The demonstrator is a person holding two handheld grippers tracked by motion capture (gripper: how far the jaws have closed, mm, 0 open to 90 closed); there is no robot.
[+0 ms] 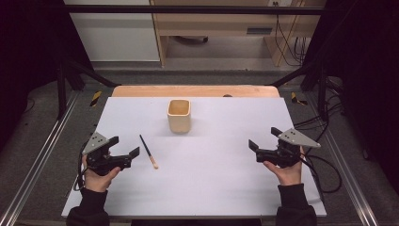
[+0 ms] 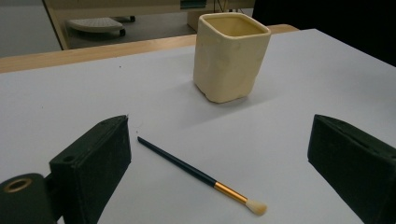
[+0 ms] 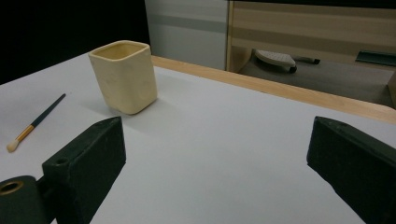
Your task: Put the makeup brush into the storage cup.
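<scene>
A cream square cup stands upright at the middle back of the white sheet. A thin dark-handled paintbrush with a gold ferrule and pale bristles lies flat left of centre. My left gripper rests at the left, open and empty, with the brush lying just beyond its jaws. At the right, my right gripper is open too, nothing between its fingers, pointing toward the cup.
The white sheet covers a wooden table whose far edge shows behind the cup. Metal rails run along both sides. Cables trail at the right. A wooden desk stands on the floor beyond.
</scene>
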